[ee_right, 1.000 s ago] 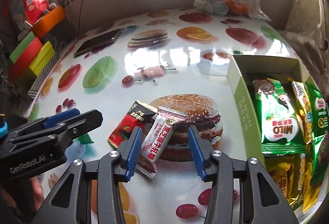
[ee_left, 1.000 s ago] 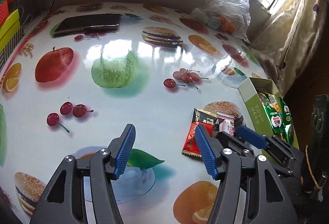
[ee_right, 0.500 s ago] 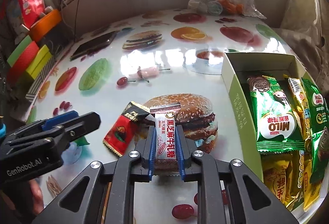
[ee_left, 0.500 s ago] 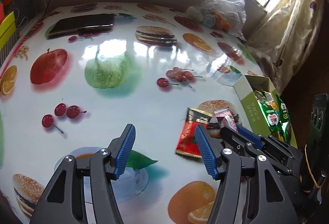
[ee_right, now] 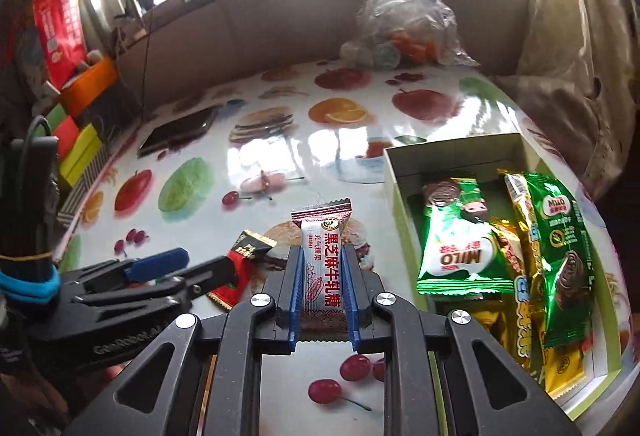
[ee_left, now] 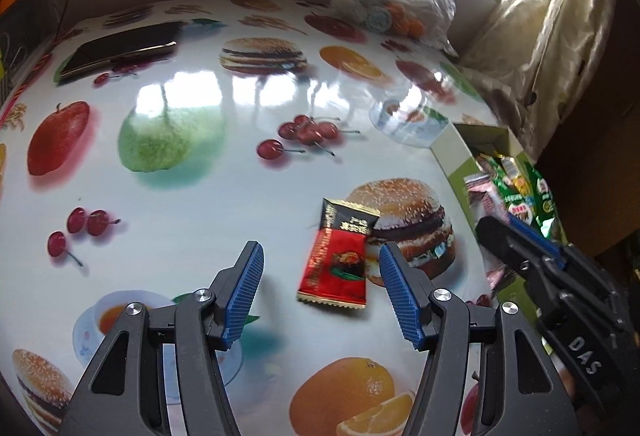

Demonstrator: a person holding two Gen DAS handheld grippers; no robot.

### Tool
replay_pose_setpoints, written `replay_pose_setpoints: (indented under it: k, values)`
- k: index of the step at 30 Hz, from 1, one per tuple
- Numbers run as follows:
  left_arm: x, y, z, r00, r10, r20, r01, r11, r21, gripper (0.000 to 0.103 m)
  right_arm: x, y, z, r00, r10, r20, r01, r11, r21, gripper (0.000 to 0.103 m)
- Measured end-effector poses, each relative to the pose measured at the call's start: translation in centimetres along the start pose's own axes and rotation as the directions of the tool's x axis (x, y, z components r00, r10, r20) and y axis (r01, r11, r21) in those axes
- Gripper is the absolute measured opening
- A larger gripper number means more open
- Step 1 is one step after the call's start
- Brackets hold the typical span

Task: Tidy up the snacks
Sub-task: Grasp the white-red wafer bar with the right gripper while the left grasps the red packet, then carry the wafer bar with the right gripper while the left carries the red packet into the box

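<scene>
Glossy fruit-and-burger printed tabletop (ee_left: 192, 203) lies under you. Your right gripper (ee_right: 322, 288) clamps a white-and-red candy wrapper (ee_right: 322, 256) clear of the table, beside the green cardboard snack box (ee_right: 400, 195); your left gripper (ee_left: 320, 292) gapes, unclenched, straddling a red-and-black foil snack packet (ee_left: 340, 260).

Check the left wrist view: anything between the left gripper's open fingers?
Yes. In the left wrist view the red-and-black snack packet lies flat on the table between the open fingers of the left gripper, nearer the right-hand one, untouched.

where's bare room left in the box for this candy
Free: the box's far end, between its back wall and the tops of the green Milo packets. Crowded: the middle and near end, packets overlapping. The right gripper holds the sesame candy.
</scene>
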State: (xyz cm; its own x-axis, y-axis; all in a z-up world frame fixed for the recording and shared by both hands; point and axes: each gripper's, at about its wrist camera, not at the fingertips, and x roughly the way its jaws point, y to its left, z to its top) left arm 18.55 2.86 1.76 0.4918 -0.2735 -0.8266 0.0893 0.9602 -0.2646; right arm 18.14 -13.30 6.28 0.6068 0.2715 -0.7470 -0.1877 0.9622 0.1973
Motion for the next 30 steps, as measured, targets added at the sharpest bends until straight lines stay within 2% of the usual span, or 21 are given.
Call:
replay_pose_setpoints:
  k: [10,13,20,22,26,28,30]
  values:
    - [1.2,-1.9,0.2,1.0,0.017,-0.013,-0.016,0.998,0.06,0.062,-1.0,-0.9,0.0,1.0,-0.01,0.021,0.01,1.0,0.021,0.018]
    - [1.4,-2.3,0.1,0.998,0.058,-0.009,-0.057,0.995,0.082,0.062,-1.1,-1.1,-0.1,1.0,-0.01,0.025,0.01,1.0,0.027,0.018]
    - [1.5,-2.1,0.1,0.997,0.071,0.009,-0.072,0.994,0.078,0.059,-1.4,-1.5,-0.1,0.999,-0.015,0.034,0.014,0.999,0.037,0.017]
    - [1.5,-2.1,0.1,0.997,0.082,0.014,-0.083,0.993,0.08,0.048,-1.4,-1.6,-0.1,0.999,-0.015,0.032,0.013,0.999,0.04,0.017]
    - [1.5,-2.0,0.2,0.996,0.087,0.017,-0.088,0.993,0.079,0.04,-1.4,-1.7,-0.1,0.999,-0.014,0.03,0.013,0.999,0.042,0.017]
    - [1.5,-1.9,0.3,0.996,0.09,0.019,-0.092,0.993,0.077,0.031,-1.3,-1.7,-0.1,0.999,-0.015,0.029,0.013,0.999,0.045,0.017]
    - [1.5,-1.9,0.3,0.996,0.089,0.02,-0.091,0.993,0.075,0.031,-1.3,-1.8,-0.1,1.0,-0.014,0.028,0.012,0.999,0.046,0.017]
